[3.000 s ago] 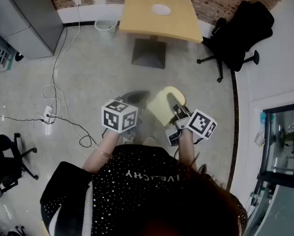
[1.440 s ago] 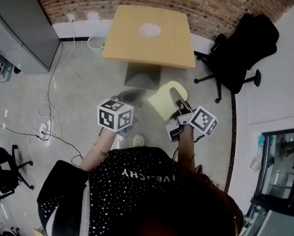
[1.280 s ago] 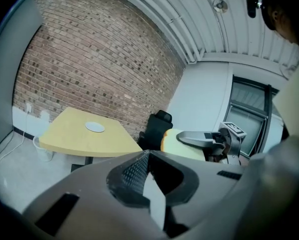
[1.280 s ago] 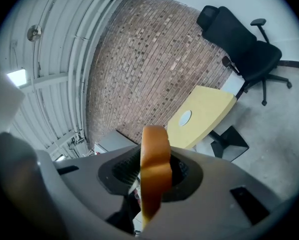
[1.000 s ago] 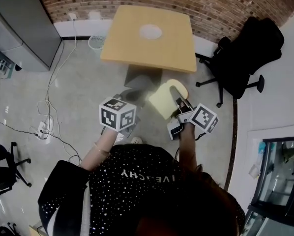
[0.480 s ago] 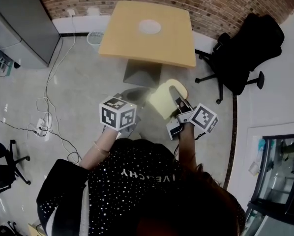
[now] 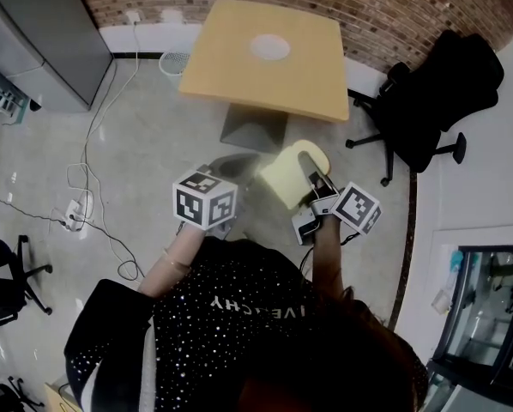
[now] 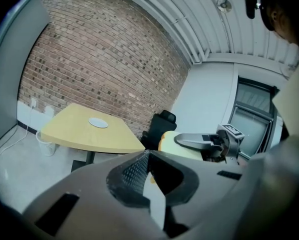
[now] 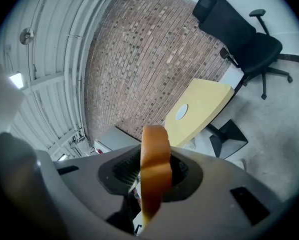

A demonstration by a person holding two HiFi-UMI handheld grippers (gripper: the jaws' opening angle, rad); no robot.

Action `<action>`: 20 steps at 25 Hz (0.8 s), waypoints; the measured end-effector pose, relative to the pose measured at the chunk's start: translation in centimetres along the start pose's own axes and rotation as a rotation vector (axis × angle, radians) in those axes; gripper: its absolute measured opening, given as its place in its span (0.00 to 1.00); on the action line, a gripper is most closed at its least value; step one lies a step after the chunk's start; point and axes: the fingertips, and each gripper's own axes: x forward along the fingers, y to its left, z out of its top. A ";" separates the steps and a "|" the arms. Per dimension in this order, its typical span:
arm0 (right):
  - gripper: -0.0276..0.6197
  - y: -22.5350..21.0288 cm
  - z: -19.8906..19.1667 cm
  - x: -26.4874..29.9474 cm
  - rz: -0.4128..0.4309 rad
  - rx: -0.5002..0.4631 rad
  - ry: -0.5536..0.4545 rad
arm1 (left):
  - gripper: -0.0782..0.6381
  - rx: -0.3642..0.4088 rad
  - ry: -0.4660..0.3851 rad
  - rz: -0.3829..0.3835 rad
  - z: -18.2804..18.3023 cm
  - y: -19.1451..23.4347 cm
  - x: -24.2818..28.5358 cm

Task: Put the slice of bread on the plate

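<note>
**Bread clamped above the floor, plate waiting on the table**

In the head view, the right gripper (image 7: 315, 181) sits right of centre with its jaws closed on the slice of bread (image 7: 287, 177), which stands on edge (crust toward the camera in the right gripper view). The left gripper (image 8: 148, 155) is at centre left, just beside it, with its jaws together and nothing between them. The plate (image 7: 270, 47) lies on the yellow table (image 7: 231, 71) at the upper middle, well apart from the bread. A black office chair (image 7: 437, 93) stands at the upper right.

Black office chair (image 7: 435, 88), white wastebasket (image 7: 176, 61)
</note>
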 end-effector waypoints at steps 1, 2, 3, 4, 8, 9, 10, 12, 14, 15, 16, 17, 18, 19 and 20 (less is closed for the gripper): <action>0.20 0.1 0.1 0.3 0.004 -0.001 0.000 | 0.12 -0.001 0.001 0.005 0.1 0.4 0.1; 0.20 0.1 0.3 0.6 0.006 -0.006 -0.001 | 0.12 0.000 0.003 0.009 0.1 0.8 0.3; 0.20 0.1 0.5 1.0 0.006 -0.010 -0.002 | 0.12 0.001 0.005 0.013 0.2 1.2 0.6; 0.20 0.0 0.8 1.3 0.004 -0.011 -0.002 | 0.12 0.003 0.007 0.015 0.4 1.5 0.9; 0.20 -0.9 1.9 2.8 -0.007 -0.008 0.002 | 0.12 0.005 0.004 0.007 1.6 2.8 2.8; 0.20 -1.0 2.3 3.3 -0.009 -0.011 0.002 | 0.12 0.006 0.002 0.006 2.0 3.1 3.3; 0.20 -1.2 2.7 3.7 -0.009 -0.014 0.002 | 0.12 0.008 -0.001 0.007 2.4 3.5 3.8; 0.20 -1.5 3.7 4.9 -0.011 -0.016 0.003 | 0.12 0.007 -0.008 0.012 3.4 4.5 4.8; 0.20 -1.9 4.7 6.2 -0.016 -0.015 0.005 | 0.12 0.000 -0.012 0.012 4.4 5.5 5.9; 0.20 -2.1 5.2 6.8 -0.018 -0.013 0.007 | 0.12 -0.003 -0.012 0.011 4.8 5.9 6.5; 0.20 -2.3 5.7 7.5 -0.021 -0.011 0.009 | 0.12 -0.005 -0.010 0.011 5.2 6.4 7.0; 0.20 -2.4 6.2 8.1 -0.022 -0.010 0.011 | 0.12 -0.007 -0.008 0.011 5.7 6.8 7.6; 0.20 -2.4 6.7 8.8 -0.022 -0.010 0.013 | 0.12 -0.009 -0.008 0.011 6.2 7.3 8.1; 0.20 -2.3 7.3 9.5 -0.023 -0.011 0.014 | 0.12 -0.012 -0.009 0.010 6.9 7.8 8.7; 0.20 -2.3 7.8 10.1 -0.025 -0.012 0.015 | 0.12 -0.016 -0.010 0.007 7.5 8.2 9.2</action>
